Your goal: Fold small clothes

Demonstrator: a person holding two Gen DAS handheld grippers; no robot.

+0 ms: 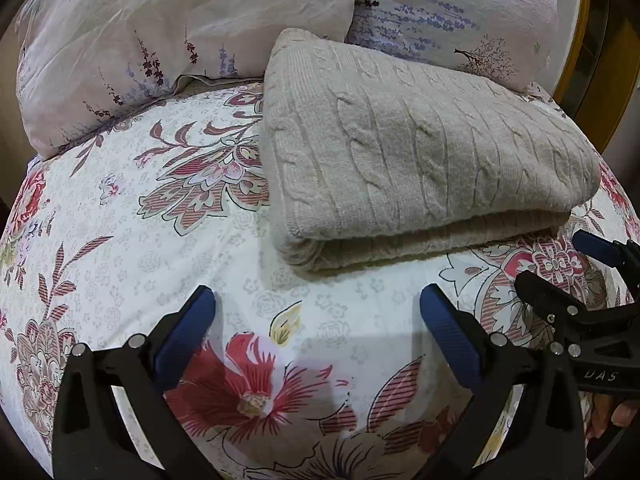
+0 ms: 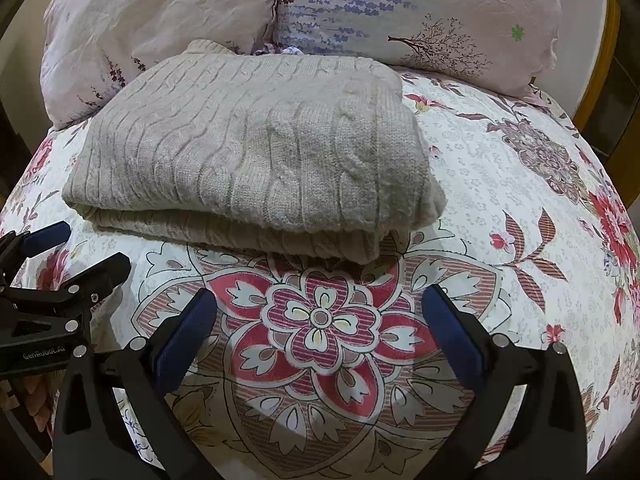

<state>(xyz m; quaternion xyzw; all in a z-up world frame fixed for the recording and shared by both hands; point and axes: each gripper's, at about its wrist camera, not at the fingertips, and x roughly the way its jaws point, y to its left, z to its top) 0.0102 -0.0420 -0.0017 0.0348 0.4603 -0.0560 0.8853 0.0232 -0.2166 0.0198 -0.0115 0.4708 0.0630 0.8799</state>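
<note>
A beige cable-knit sweater [image 1: 424,160] lies folded into a thick rectangle on the floral bedsheet [image 1: 120,248]; it also shows in the right wrist view [image 2: 256,160]. My left gripper [image 1: 318,300] is open and empty, just in front of the sweater's near folded edge, above the sheet. My right gripper [image 2: 320,304] is open and empty, in front of the sweater's near right corner. The right gripper also shows at the right edge of the left wrist view [image 1: 560,264], and the left gripper at the left edge of the right wrist view [image 2: 80,248].
Two pale floral pillows [image 1: 160,40] [image 2: 420,12] lean behind the sweater at the head of the bed. A wooden bed frame [image 2: 608,40] shows at the far right. The sheet [image 2: 520,200] spreads left and right of the sweater.
</note>
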